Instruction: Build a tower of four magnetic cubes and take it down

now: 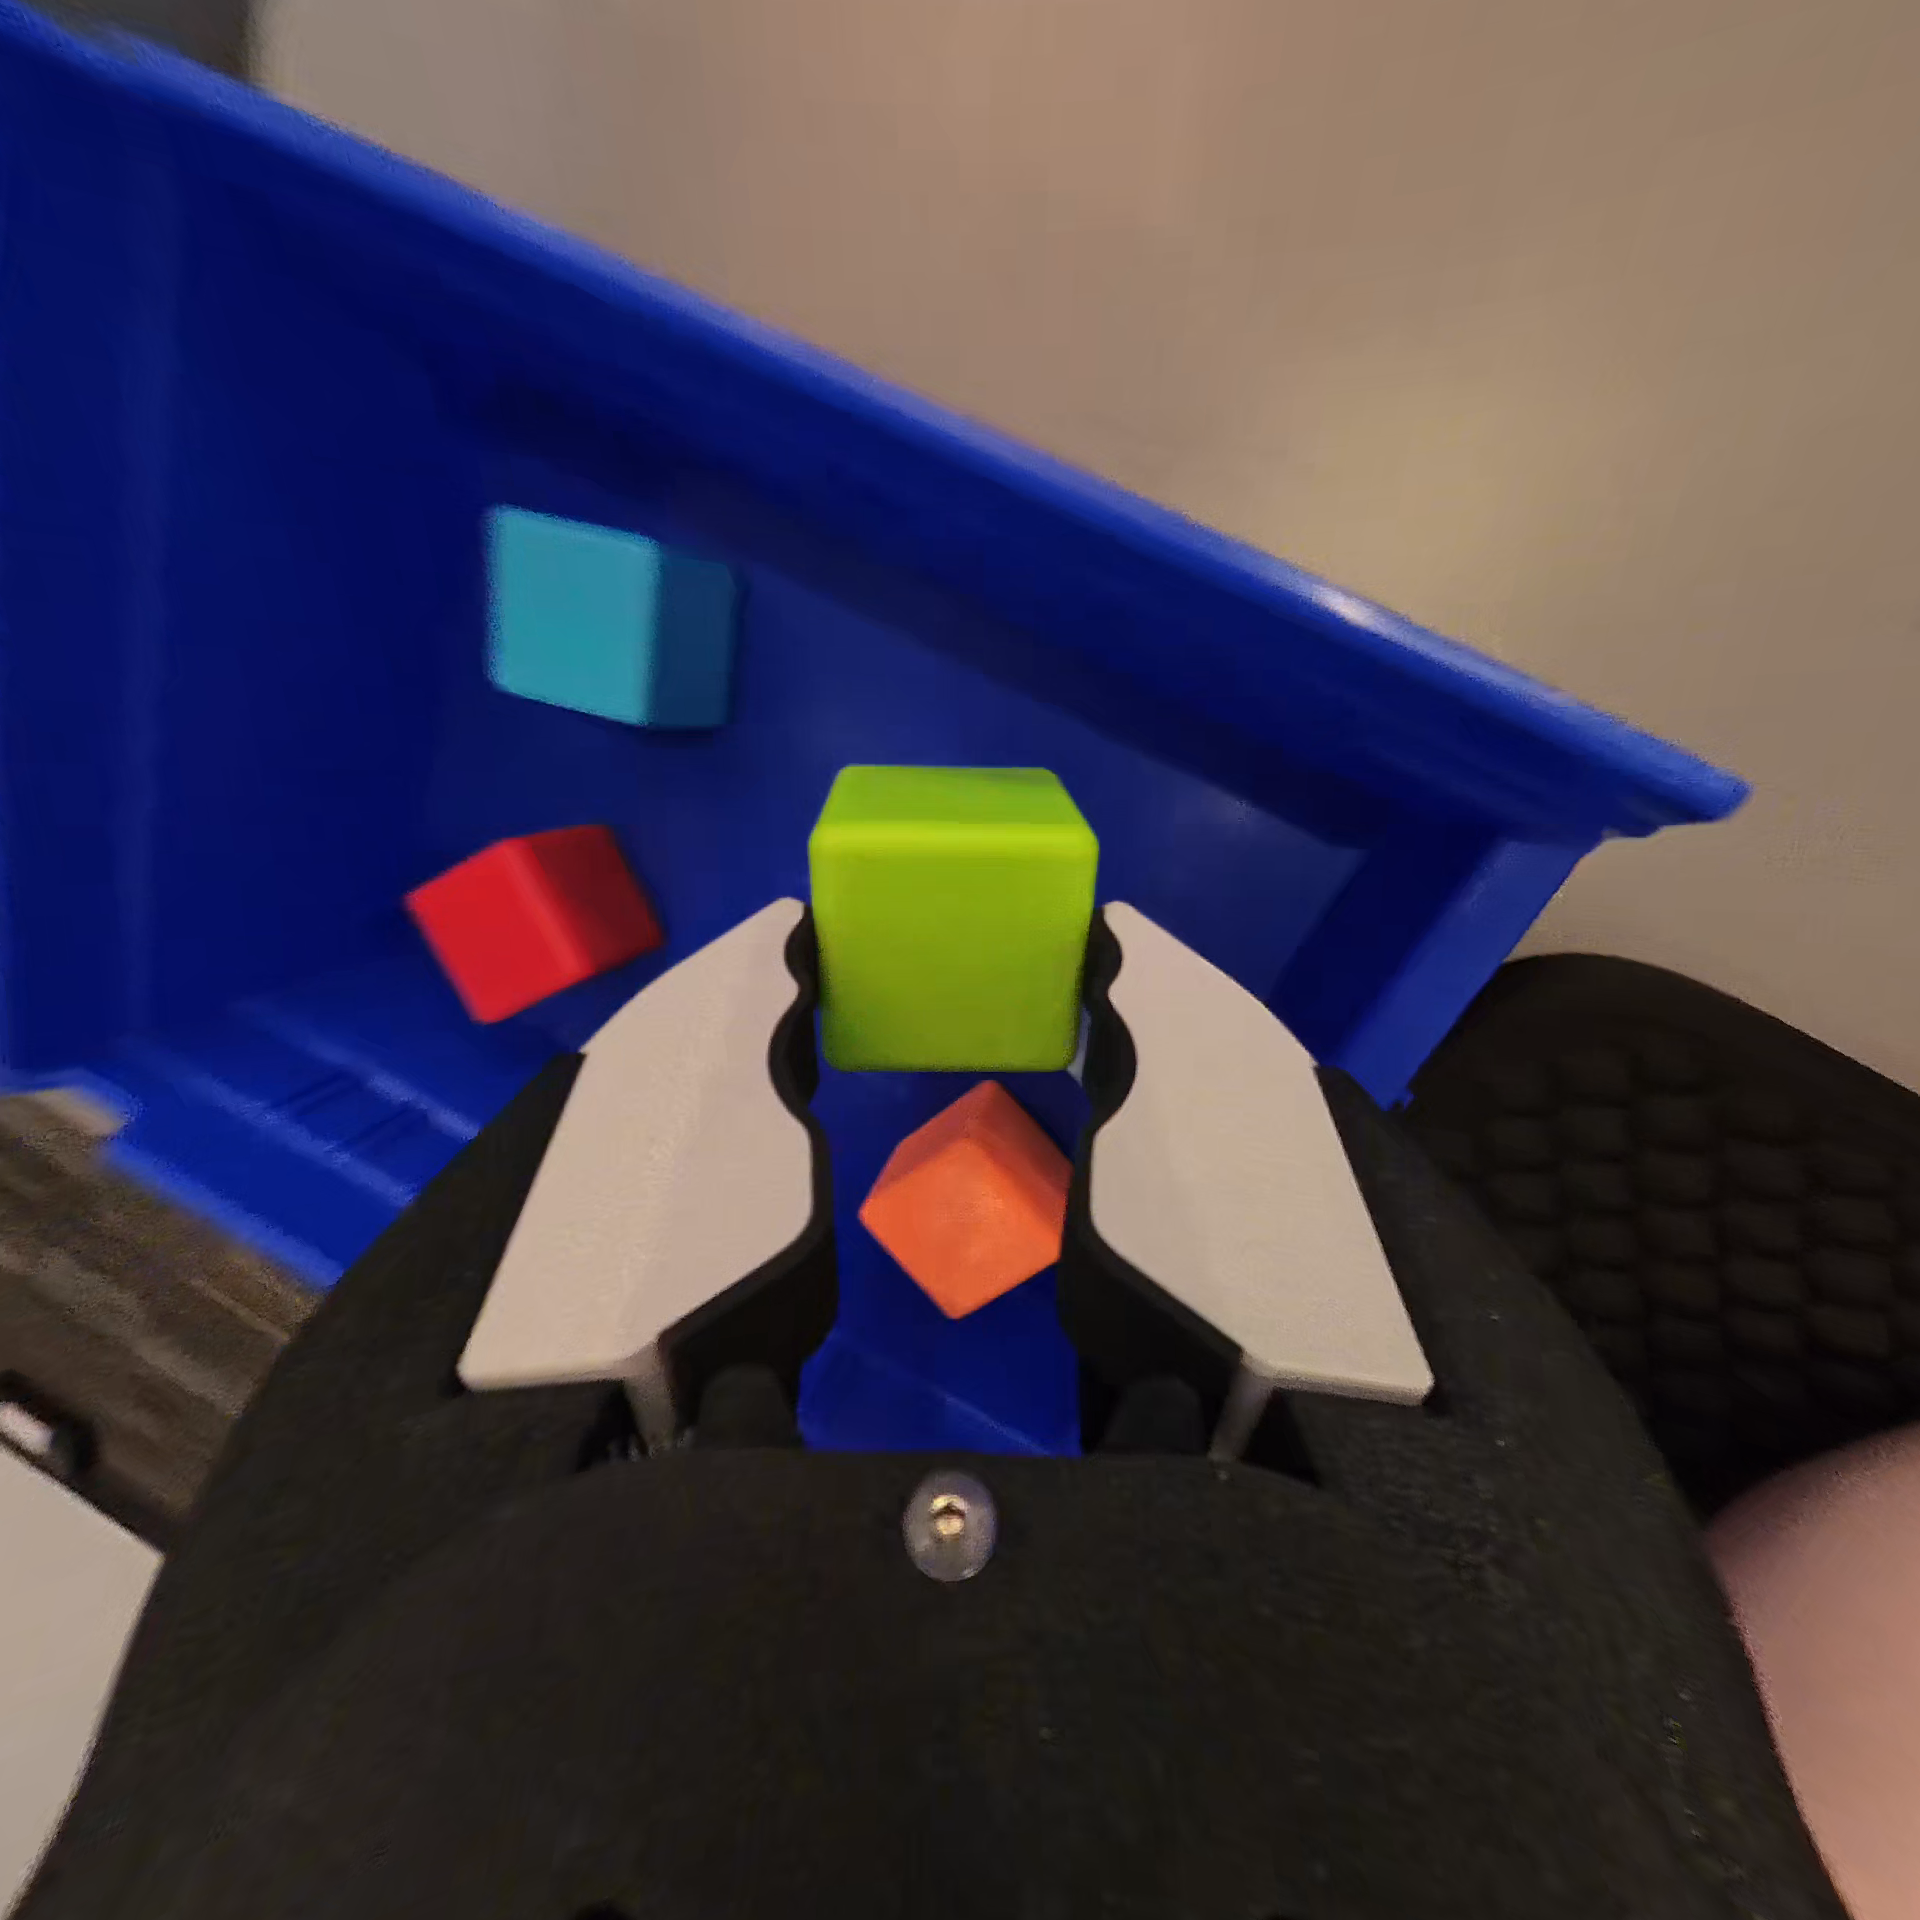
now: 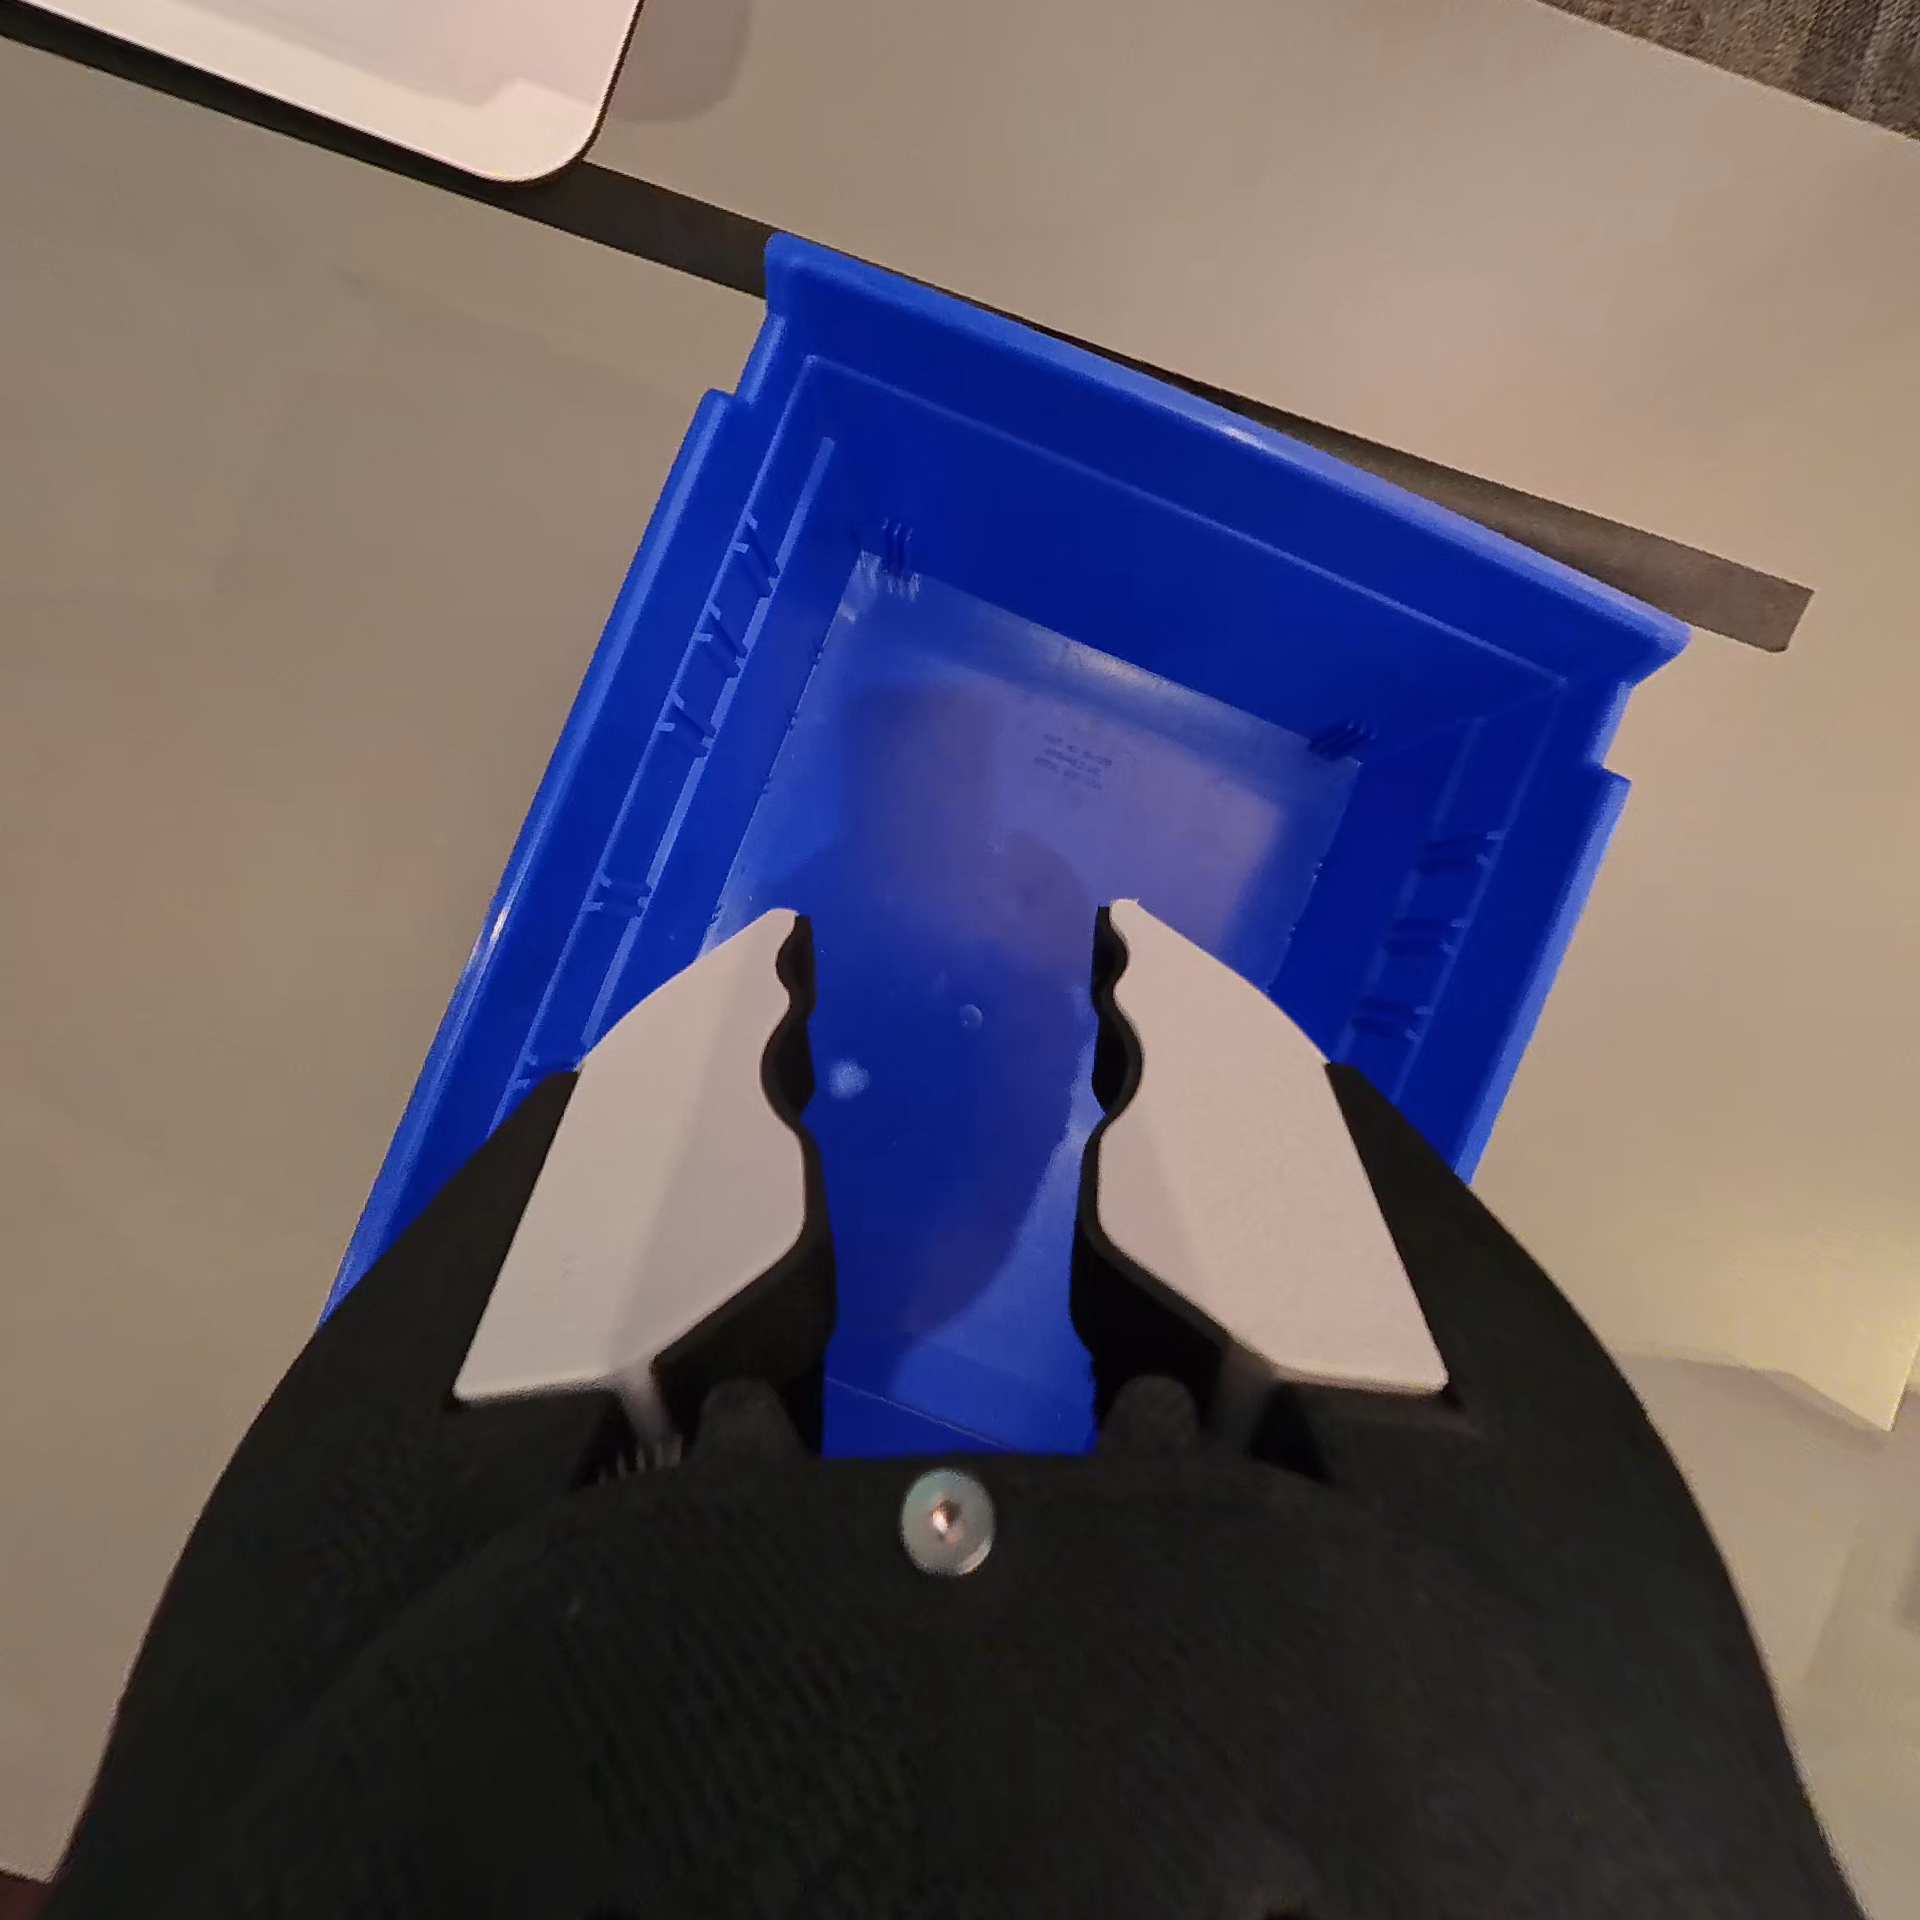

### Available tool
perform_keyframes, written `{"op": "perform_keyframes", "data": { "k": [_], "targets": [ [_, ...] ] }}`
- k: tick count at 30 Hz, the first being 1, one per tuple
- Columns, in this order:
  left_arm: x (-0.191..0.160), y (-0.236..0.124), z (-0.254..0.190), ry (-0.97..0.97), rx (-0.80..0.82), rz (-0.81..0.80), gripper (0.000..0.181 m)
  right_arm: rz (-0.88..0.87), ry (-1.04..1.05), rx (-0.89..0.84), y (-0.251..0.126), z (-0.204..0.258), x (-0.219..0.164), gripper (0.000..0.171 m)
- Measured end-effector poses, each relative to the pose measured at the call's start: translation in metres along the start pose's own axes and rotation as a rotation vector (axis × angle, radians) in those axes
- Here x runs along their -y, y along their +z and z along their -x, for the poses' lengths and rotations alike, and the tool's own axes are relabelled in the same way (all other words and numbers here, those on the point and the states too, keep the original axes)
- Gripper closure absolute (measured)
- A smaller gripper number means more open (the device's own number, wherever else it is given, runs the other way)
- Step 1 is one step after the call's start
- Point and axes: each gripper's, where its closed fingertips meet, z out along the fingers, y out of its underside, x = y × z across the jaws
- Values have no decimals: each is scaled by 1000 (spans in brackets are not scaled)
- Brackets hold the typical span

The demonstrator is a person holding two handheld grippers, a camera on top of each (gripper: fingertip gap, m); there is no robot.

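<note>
your left gripper (image 1: 951, 925) has its fingers (image 1: 665, 1122) clamped on the green cube (image 1: 951, 914), one pad on each opposite side face, the cube sitting square at the very tips and held above the floor of the blue bin (image 1: 935, 499). left of it, down in that bin, lie the light blue cube (image 1: 608, 618) and the red cube (image 1: 530, 920), well apart from each other; the orange cube (image 1: 966, 1195) rests below the green one, seen between your fingers, turned corner-on. all four look like small matte blocks with softly rounded edges. the view is a little smeared, so finer detail is lost.

your right gripper (image 2: 951, 925) is open and holds nothing, poised over a second blue bin (image 2: 1226, 488) with a bare floor on the grey surface (image 2: 260, 623). the left is plainly the arm in charge of the green cube; the likely next step is to carry it out to a stacking spot.
</note>
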Motion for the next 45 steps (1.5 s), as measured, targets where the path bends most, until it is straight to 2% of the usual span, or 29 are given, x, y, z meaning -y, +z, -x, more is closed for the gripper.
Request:
{"op": "perform_keyframes", "data": {
  "k": [3, 7, 11, 15, 20, 28, 34, 38, 45],
  "targets": [
    [32, -45, 8, 3, 143, -181, 133, -4, 15, 13, -1, -2, -1, 117],
    [103, -79, -28, 159, 169, -410, 133, -21, 32, 40, -7, -3, -2, 117],
    [160, -41, -82, 350, 9, -355, 133, -31, 54, 57, -12, -5, -4, 118],
    [197, 19, -96, 402, -142, -197, 133, -29, 67, 90, -12, -4, -7, 118],
    [202, 78, -83, 379, -222, 23, 133, -6, 67, 134, -10, -2, -14, 118],
    [203, 113, -82, 400, -252, 74, 133, 8, 96, 154, -10, -7, -24, 119],
    [205, 114, -82, 428, -292, 62, 132, -52, 35, 210, -36, 28, -23, 119],
    [208, 111, -77, 417, -305, 32, 119, -58, -12, 263, -45, 54, -30, 119],
    [222, 76, -64, 345, -258, -154, 119, -13, 64, 295, -48, 50, -40, 120]
  ]
}}
